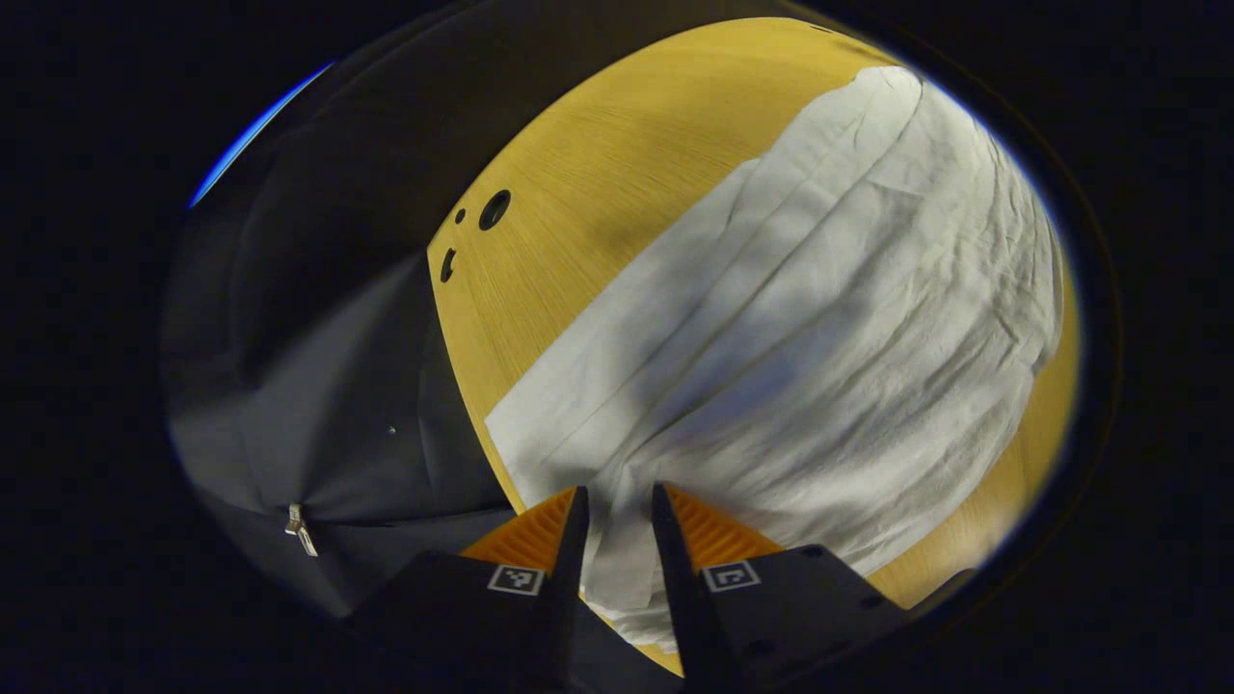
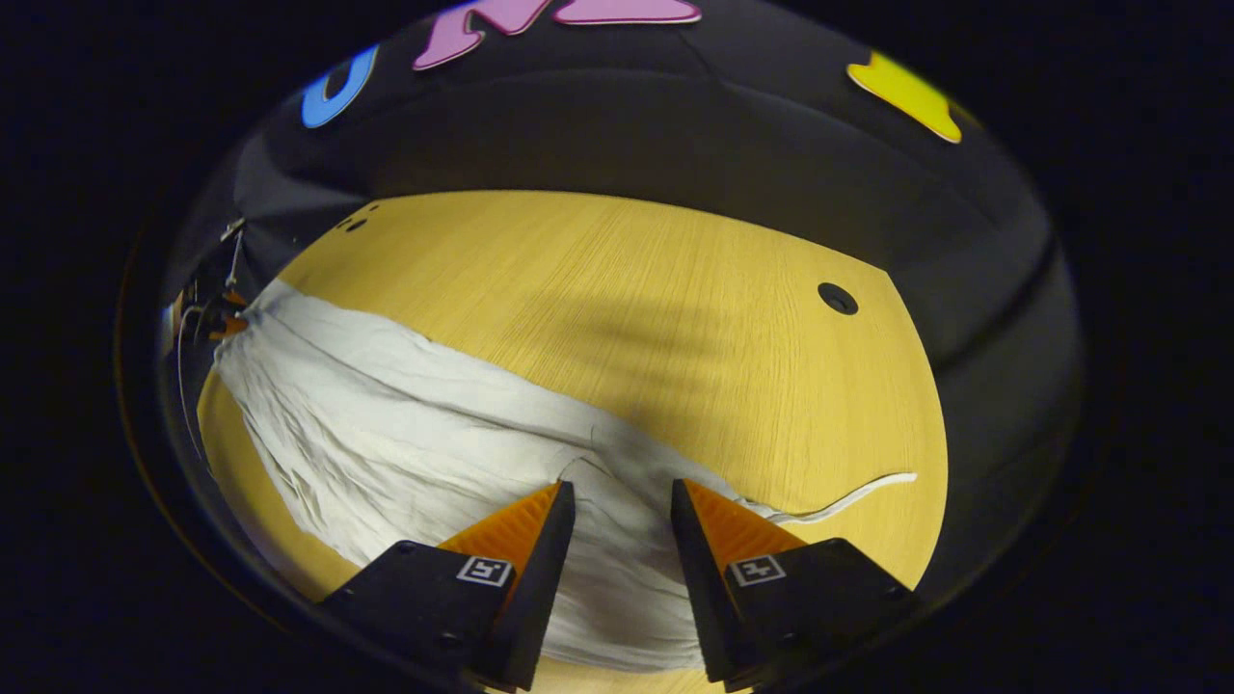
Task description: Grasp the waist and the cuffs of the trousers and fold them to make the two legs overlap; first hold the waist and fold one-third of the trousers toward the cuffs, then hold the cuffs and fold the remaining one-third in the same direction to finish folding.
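White trousers lie stretched lengthwise on a yellow wooden table. My left gripper is at one end of them, at the table's edge, shut on a pinched fold of cloth that rises between its fingers. In the right gripper view the trousers run from the far left to the bottom centre. There my right gripper is shut on the waist end, with a thicker bunch of fabric between its fingers. A white drawstring trails from the waist to the right. The left gripper shows small at the trousers' far end.
Round holes are cut in the tabletop. Black cloth hangs past the table's edge, held by a metal clip. Bare wood stretches beyond the trousers to the booth's dark wall.
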Demonstrator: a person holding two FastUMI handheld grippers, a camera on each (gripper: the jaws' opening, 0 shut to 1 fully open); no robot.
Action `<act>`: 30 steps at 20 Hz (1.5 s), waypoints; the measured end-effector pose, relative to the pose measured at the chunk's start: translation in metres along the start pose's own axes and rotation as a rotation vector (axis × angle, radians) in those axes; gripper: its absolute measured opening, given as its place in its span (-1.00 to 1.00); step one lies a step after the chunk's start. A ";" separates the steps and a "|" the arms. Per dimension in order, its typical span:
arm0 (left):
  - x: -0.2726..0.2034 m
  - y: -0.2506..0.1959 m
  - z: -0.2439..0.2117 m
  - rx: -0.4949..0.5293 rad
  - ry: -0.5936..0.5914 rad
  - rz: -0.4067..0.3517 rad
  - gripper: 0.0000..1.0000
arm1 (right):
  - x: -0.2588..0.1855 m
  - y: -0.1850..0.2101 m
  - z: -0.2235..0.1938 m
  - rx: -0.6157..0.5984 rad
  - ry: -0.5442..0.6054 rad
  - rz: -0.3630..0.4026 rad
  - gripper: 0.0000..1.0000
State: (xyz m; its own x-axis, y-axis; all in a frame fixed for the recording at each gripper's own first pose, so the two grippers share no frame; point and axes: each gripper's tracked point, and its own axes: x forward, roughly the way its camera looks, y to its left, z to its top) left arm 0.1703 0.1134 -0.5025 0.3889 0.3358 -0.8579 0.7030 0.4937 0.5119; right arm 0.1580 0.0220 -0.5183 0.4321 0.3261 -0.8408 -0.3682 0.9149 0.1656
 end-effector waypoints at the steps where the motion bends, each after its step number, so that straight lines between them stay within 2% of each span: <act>1: -0.002 -0.002 -0.003 -0.010 -0.002 -0.009 0.13 | -0.003 -0.004 0.007 0.056 -0.027 -0.004 0.24; 2: -0.004 -0.002 -0.003 -0.017 -0.004 -0.012 0.24 | -0.006 -0.008 0.013 0.111 -0.050 -0.005 0.25; 5: -0.013 -0.005 -0.009 -0.025 0.001 -0.041 0.88 | -0.023 -0.017 0.019 0.243 -0.091 -0.005 0.43; 6: -0.016 -0.005 -0.009 -0.026 -0.002 -0.045 0.94 | -0.031 -0.021 0.018 0.279 -0.099 -0.017 0.43; 7: -0.020 -0.005 -0.010 -0.030 -0.008 -0.048 0.96 | -0.041 -0.023 0.016 0.321 -0.103 -0.030 0.43; 8: -0.025 -0.006 -0.009 -0.038 -0.024 -0.055 0.96 | -0.051 -0.022 0.012 0.368 -0.109 -0.038 0.25; 9: -0.030 -0.007 -0.010 -0.051 -0.041 -0.061 0.94 | -0.062 -0.018 0.009 0.416 -0.116 -0.035 0.43; 13: -0.051 -0.013 -0.031 -0.148 -0.046 -0.070 0.94 | -0.097 -0.014 -0.020 0.565 -0.151 -0.092 0.43; 17: -0.073 -0.031 -0.060 -0.256 -0.031 -0.127 0.95 | -0.117 -0.015 -0.069 0.678 -0.135 -0.180 0.43; 22: -0.099 -0.053 -0.095 -0.440 -0.017 -0.177 0.95 | -0.109 -0.008 -0.114 0.849 -0.085 -0.219 0.43; 28: -0.121 -0.064 -0.089 -0.678 -0.135 -0.186 0.94 | -0.086 -0.014 -0.122 1.089 -0.122 -0.216 0.43; 30: -0.126 -0.077 -0.088 -0.771 -0.142 -0.219 0.94 | -0.080 -0.017 -0.123 1.135 -0.135 -0.209 0.43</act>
State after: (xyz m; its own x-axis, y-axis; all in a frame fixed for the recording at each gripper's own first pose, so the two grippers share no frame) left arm 0.0145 0.1035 -0.4296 0.3987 0.0883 -0.9128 0.1844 0.9673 0.1741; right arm 0.0288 -0.0488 -0.5172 0.5065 0.1033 -0.8560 0.6409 0.6190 0.4539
